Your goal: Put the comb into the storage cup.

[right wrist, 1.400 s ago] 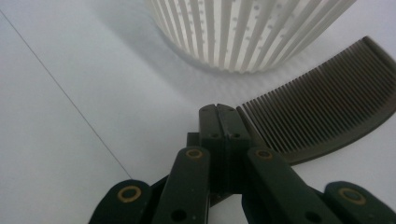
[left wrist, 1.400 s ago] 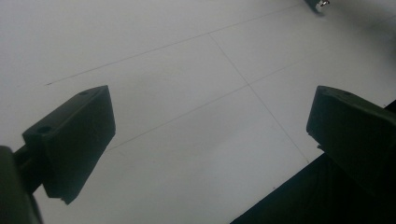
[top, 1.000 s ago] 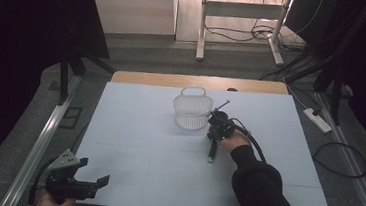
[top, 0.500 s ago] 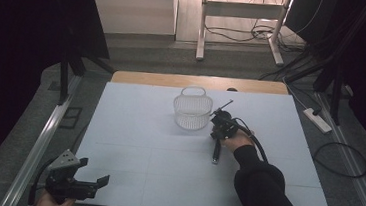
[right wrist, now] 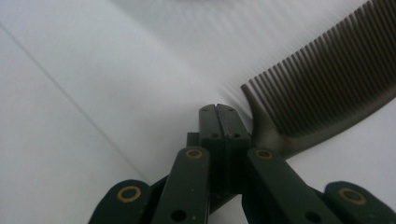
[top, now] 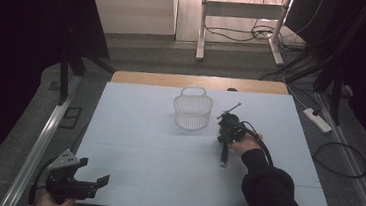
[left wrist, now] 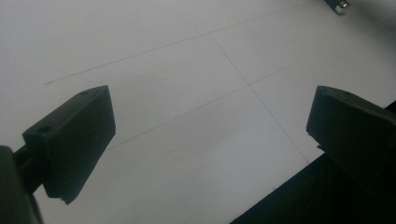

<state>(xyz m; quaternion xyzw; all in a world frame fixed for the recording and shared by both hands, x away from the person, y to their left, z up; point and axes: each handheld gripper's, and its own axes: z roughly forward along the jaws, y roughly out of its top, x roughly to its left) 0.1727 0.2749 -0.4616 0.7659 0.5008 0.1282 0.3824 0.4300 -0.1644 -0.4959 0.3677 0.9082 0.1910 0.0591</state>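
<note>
A dark comb [right wrist: 322,84] juts out to the upper right of my right gripper [right wrist: 217,108]. The jaws are pressed together and the comb's spine runs down behind them, so it is gripped by its handle end. In the high view the right gripper [top: 224,122] hovers just right of a white mesh basket [top: 192,111], with the comb [top: 230,109] slanting up to the right. My left gripper [top: 93,171] rests at the table's near left corner, with its jaws [left wrist: 205,116] wide apart over bare white surface.
The white table top [top: 142,144] has a wooden strip along its far edge. A dark rod with a metal tip [top: 223,157] reaches toward the near side below the right hand. A power strip [top: 316,119] and cables lie on the floor at right.
The right hand has shifted to the right, away from the basket, carrying the comb with it. The left gripper has stayed put.
</note>
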